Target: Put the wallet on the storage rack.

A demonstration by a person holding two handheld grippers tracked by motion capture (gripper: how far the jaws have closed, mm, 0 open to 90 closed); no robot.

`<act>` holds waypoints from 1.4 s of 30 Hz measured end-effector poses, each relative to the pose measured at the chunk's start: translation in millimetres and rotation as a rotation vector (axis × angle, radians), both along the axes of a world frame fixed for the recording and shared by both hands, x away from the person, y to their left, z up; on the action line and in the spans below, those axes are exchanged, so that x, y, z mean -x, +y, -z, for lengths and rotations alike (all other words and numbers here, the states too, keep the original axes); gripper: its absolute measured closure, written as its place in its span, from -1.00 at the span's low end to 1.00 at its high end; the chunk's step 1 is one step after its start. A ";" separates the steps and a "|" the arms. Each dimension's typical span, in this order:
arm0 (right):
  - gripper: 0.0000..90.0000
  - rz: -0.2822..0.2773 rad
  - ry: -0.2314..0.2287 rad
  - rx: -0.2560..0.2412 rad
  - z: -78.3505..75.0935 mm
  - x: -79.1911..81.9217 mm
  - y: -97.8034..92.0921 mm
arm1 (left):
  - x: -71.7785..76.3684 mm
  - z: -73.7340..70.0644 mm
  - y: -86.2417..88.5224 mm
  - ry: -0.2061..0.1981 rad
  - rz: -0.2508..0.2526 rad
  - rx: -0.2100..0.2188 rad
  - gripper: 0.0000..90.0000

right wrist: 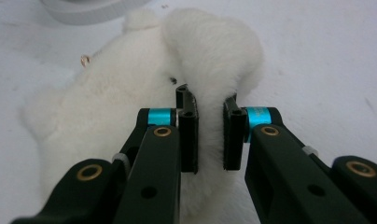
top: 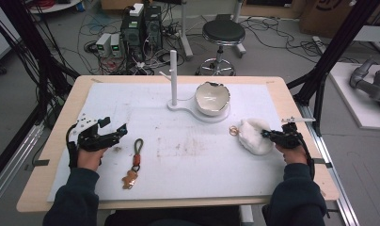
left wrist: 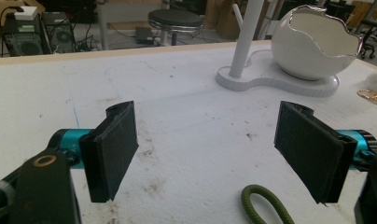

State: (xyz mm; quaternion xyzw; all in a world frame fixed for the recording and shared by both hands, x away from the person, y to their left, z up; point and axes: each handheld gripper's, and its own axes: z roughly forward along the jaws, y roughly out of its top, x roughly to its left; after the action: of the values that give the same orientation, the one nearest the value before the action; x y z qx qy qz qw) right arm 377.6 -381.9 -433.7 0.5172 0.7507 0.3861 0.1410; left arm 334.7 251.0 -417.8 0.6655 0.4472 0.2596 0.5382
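Observation:
A white fluffy plush (top: pixel 254 134) lies at the right of the white mat, with a small gold ring (top: pixel 233 130) at its left edge. My right gripper (top: pixel 265 134) is shut on a fold of that plush (right wrist: pixel 130 93); fur fills the narrow gap of the right gripper (right wrist: pixel 210 135). My left gripper (top: pixel 114 126) hovers open at the left of the mat, nothing between its pads (left wrist: pixel 114 149). Just to its right lies a keychain with a green cord loop (top: pixel 138 146) and a brown charm (top: pixel 130 179). The loop's end (left wrist: pixel 263 205) shows below the open left gripper (left wrist: pixel 207 154).
A white stand with an upright post (top: pixel 173 77) and a cracked-egg bowl (top: pixel 211 99) sits at the mat's far middle; the same bowl (left wrist: pixel 317 44) appears ahead of the left gripper. The mat (top: pixel 188 150) is stained at its centre. A stool (top: pixel 222 33) and cables lie beyond the table.

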 end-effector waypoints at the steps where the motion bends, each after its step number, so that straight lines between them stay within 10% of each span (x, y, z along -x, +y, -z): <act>1: 0.82 -0.013 -0.010 -0.012 -1.4 1.1 1.1 | 0.1 -0.2 -0.7 0.000 0.000 0.005 -0.52; 15: 0.82 -0.166 -0.211 -0.193 -37.2 22.3 45.6 | 0.7 -11.0 -26.9 -0.007 0.153 0.087 -0.36; 28: 0.82 -0.220 -0.280 -0.197 -45.8 20.1 138.9 | 2.8 -8.6 -92.8 0.032 0.335 0.060 -0.46; 42: 0.81 -0.294 -0.321 -0.325 -47.6 31.4 190.4 | 3.6 3.1 -145.3 0.131 0.517 0.105 -0.49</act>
State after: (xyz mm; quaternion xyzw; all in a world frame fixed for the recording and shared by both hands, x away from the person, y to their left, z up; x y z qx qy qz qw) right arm 346.2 -191.4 -386.1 0.3506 0.7141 0.5948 0.1156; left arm 331.1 105.7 -420.9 0.7442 0.3091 0.0464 0.5904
